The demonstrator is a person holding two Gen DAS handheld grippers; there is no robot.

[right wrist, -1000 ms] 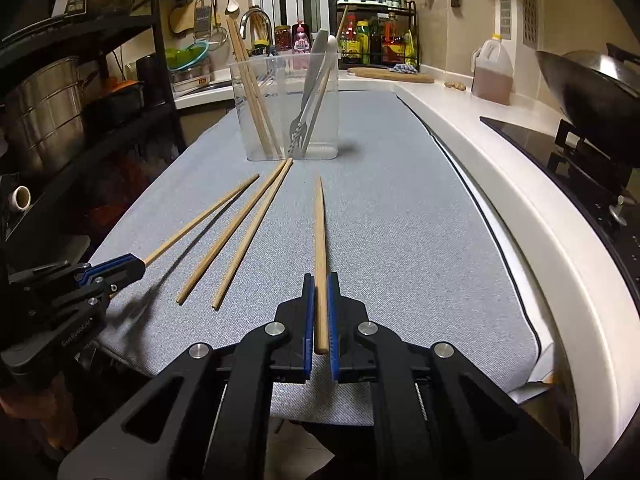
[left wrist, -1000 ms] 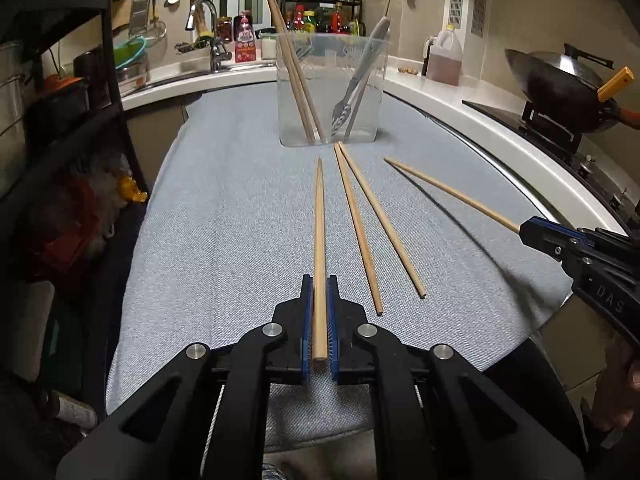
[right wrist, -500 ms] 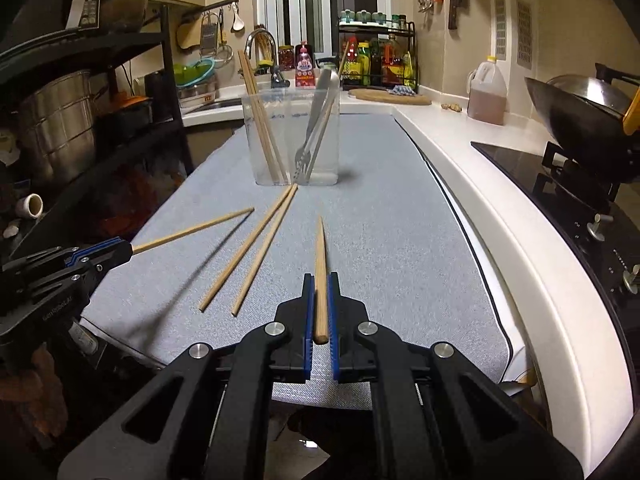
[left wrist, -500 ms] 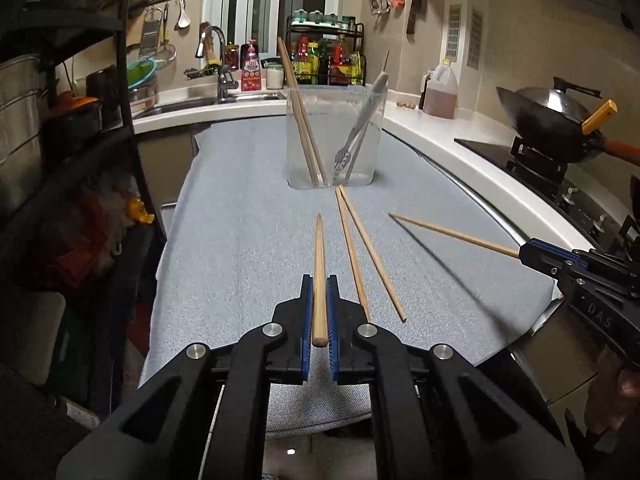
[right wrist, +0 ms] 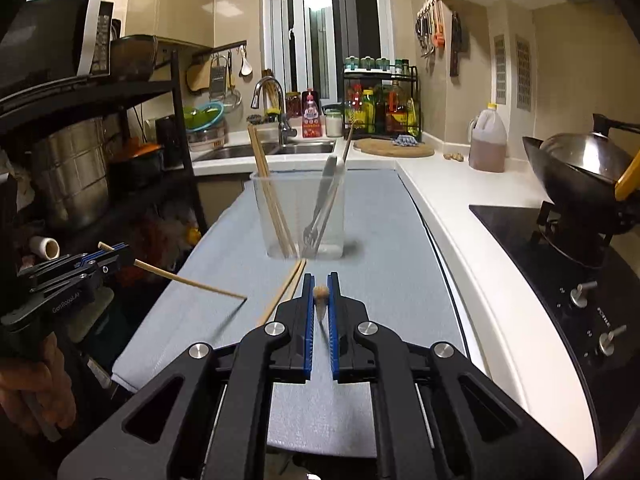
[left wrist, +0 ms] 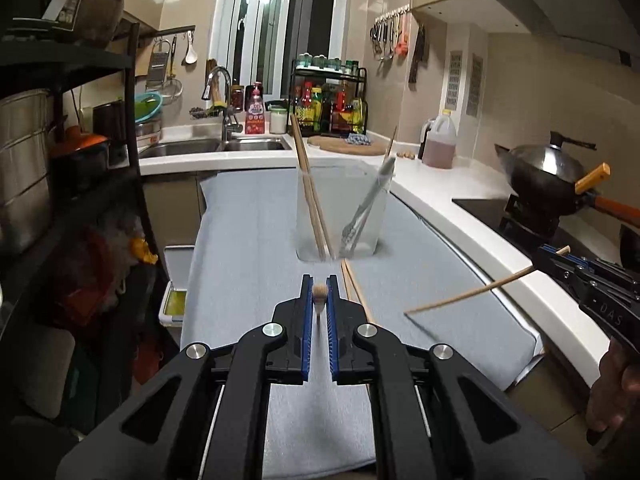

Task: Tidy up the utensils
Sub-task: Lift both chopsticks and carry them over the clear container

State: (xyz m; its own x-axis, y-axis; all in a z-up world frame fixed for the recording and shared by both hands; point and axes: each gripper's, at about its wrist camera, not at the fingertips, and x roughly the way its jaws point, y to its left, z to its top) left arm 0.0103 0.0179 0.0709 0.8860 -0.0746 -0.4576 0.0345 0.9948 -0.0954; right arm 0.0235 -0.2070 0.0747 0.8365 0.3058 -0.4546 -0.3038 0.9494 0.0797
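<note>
Surface: we see a grey-blue cloth (left wrist: 248,240) spread over the counter, running up the middle of both views; a white worktop (right wrist: 452,200) borders it on the right.
Room: a small kitchen; a sink (left wrist: 216,145) with its tap (left wrist: 218,80) sits at upper left of centre in the left view, a window behind it, a dark shelf rack (right wrist: 100,96) down the left edge.
Left gripper: the left gripper (left wrist: 319,292) is pinching a chopstick (left wrist: 319,291) seen end-on, its tip sloping down toward the cloth. From the right view that chopstick (right wrist: 192,283) juts from the gripper at left.
Right gripper: the right gripper (right wrist: 320,292) is likewise clamped on a second chopstick (right wrist: 320,293); in the left view it (left wrist: 468,294) slants from the right edge.
Container: a clear container (left wrist: 340,208) stands upright on the cloth, centre frame.
Contents: we count two chopsticks (left wrist: 310,196) leaning left inside it, grey tongs (left wrist: 366,208) leaning right, and one thin stick behind the tongs.
Loose: two chopsticks (right wrist: 286,288) lie side by side on the cloth just in front of the container, partly hidden by the gripper fingers.
Around: a wok (left wrist: 540,176) on the stove at right, an oil jug (right wrist: 487,140), a bottle rack (right wrist: 380,96), a round board (right wrist: 394,147).
In the way: we see only the held chopsticks' blunt ends between the pads; their length is foreshortened.
</note>
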